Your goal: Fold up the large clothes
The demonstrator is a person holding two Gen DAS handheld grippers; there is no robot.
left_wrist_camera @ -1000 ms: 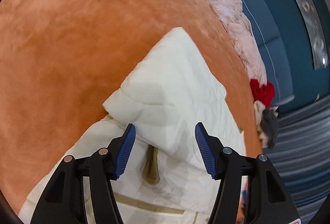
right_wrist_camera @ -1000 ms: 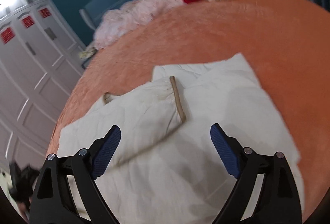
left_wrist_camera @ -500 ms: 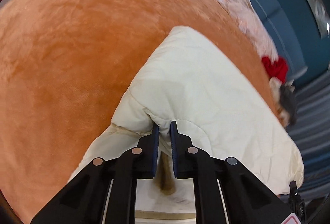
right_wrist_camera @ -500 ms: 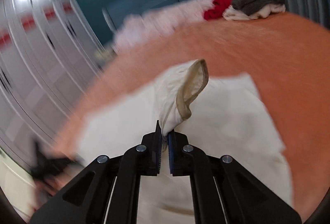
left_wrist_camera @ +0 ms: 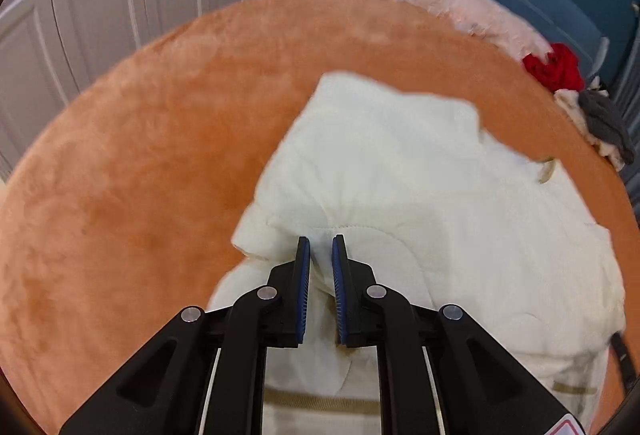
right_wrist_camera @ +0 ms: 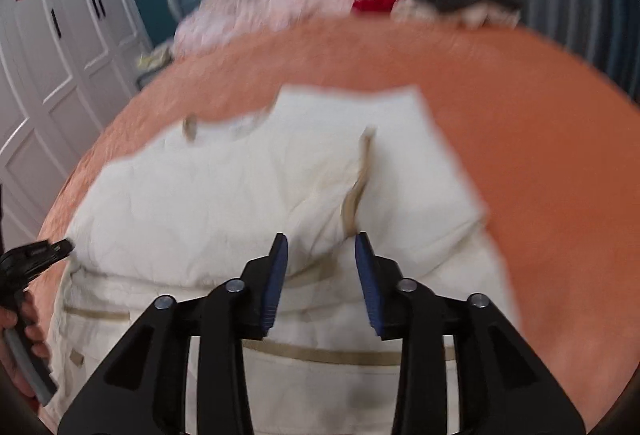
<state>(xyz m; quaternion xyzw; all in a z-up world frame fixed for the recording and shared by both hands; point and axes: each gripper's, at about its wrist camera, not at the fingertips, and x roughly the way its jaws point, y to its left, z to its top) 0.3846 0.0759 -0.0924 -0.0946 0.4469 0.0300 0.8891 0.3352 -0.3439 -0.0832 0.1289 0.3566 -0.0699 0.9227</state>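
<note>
Cream quilted fabric of a large padded jacket (left_wrist_camera: 420,195) is spread on an orange plush bedcover (left_wrist_camera: 140,155). One fold is pinched between the nearly closed jaws of the left gripper (left_wrist_camera: 321,247) — the right gripper (right_wrist_camera: 321,243) is held partly open above the tan-trimmed sleeve cuff (right_wrist_camera: 356,191), nothing gripped.

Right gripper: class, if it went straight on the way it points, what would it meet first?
Probably the cream jacket, at its tan-trimmed sleeve cuff just ahead of the open right gripper; depth is unclear.
</note>
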